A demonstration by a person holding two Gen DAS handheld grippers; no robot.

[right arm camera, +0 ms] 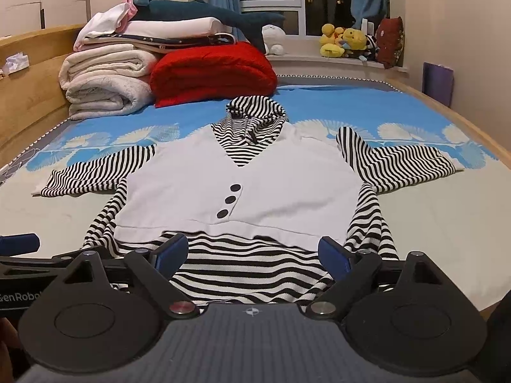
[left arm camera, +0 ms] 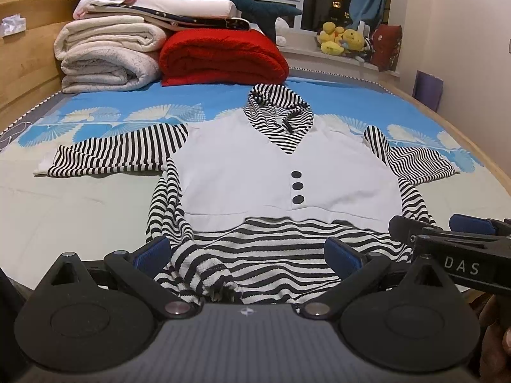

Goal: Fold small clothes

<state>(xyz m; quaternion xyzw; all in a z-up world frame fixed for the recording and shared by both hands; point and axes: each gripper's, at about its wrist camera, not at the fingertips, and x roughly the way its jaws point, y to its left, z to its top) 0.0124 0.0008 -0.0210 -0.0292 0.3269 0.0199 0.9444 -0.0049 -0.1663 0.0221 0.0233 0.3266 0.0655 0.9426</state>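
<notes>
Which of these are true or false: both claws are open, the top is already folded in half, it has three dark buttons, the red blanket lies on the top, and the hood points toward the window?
1. Both claws are open. True: the left claw and right claw both have their fingers spread over the striped hem.
2. The top is folded in half. False: it lies spread flat, sleeves out to both sides.
3. It has three dark buttons. True.
4. The red blanket lies on the top. False: it sits beyond the hood, apart from the top.
5. The hood points toward the window. True.
</notes>
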